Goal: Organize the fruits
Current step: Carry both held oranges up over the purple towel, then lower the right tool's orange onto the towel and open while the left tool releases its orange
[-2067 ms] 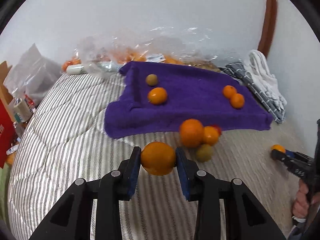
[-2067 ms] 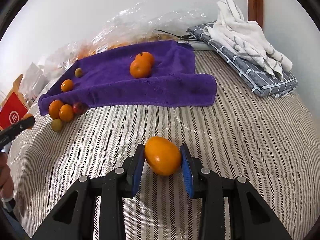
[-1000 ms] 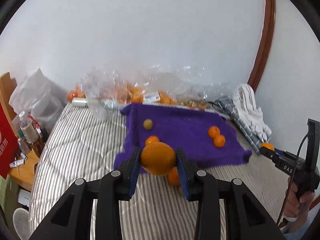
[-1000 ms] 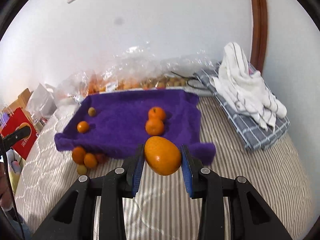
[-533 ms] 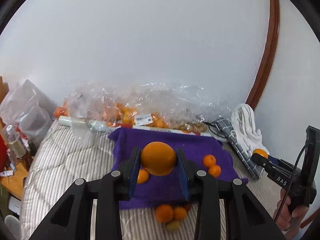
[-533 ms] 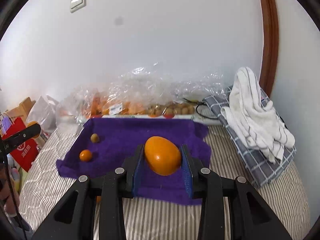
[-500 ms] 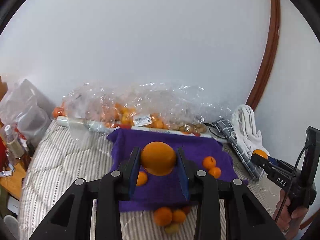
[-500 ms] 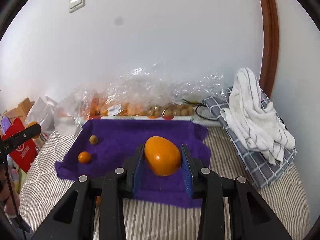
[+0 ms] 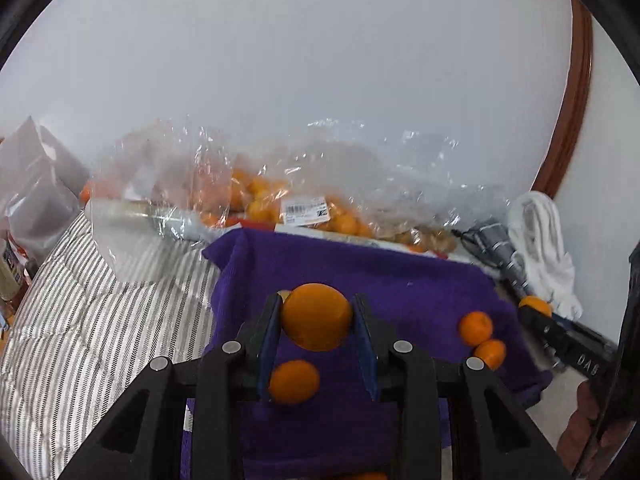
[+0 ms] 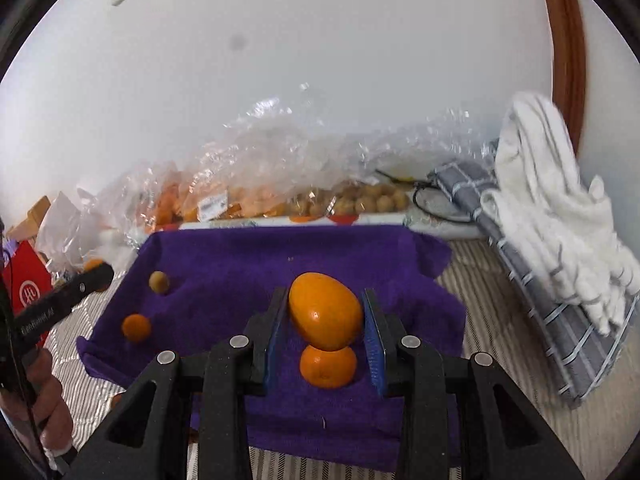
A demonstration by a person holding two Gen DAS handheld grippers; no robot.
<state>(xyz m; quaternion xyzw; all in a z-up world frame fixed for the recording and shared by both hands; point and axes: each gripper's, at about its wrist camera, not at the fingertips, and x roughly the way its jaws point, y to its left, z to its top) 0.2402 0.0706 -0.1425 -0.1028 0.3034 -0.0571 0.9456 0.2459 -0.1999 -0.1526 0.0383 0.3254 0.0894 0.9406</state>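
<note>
My left gripper [image 9: 316, 320] is shut on a round orange [image 9: 316, 316], held above the left part of the purple towel [image 9: 400, 280]. Below it on the towel lies a small orange [image 9: 294, 382]; two more [image 9: 482, 338] lie at the right. My right gripper [image 10: 325, 314] is shut on an oval orange [image 10: 325, 310] above the towel [image 10: 248, 264], over a small orange [image 10: 328, 366]. A small orange [image 10: 136, 327] and a greenish fruit [image 10: 159, 281] lie at the towel's left. Each gripper shows at the other view's edge.
Clear plastic bags of fruit [image 9: 280, 196] lie along the wall behind the towel. A white cloth on a grey checked cloth [image 10: 552, 232] lies at the right. The striped bedcover [image 9: 80, 312] extends left. A red bag [image 10: 24, 284] stands at the far left.
Both grippers have carried their oranges forward and lower, from above the bedcover to over the purple towel. Both stay shut on their fruit.
</note>
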